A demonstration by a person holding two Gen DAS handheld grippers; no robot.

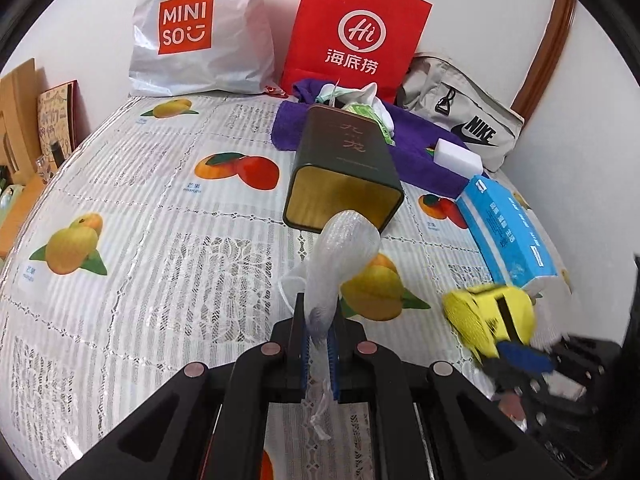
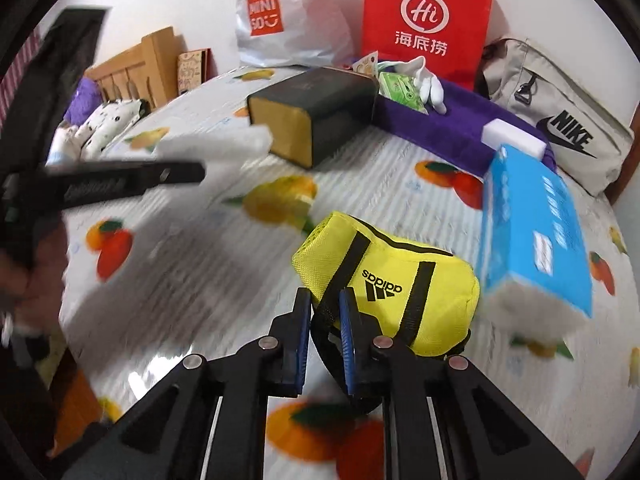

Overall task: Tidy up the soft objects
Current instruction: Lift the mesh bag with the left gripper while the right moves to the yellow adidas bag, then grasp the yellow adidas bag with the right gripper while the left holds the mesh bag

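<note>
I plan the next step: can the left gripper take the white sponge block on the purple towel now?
Probably not: its fingers are shut on a white mesh pouch, and the dark tin lies between it and the sponge block.

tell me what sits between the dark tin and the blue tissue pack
Only bare fruit-print tablecloth separates the dark tin from the blue tissue pack, shown best in the right wrist view.

Around the dark tin box (image 1: 344, 168), quantity one, the count is: two carrier bags behind it, one white Miniso bag (image 1: 200, 28) and one red paper bag (image 1: 356, 28); one purple towel (image 1: 420, 152) behind it; one grey Nike bag (image 1: 460, 116) beyond that. Near the tin's open end: one white mesh pouch (image 1: 340, 256), one yellow Adidas bag (image 2: 392, 284), one blue tissue pack (image 1: 504, 228). One white sponge block (image 1: 458, 156) lies on the towel.
</note>
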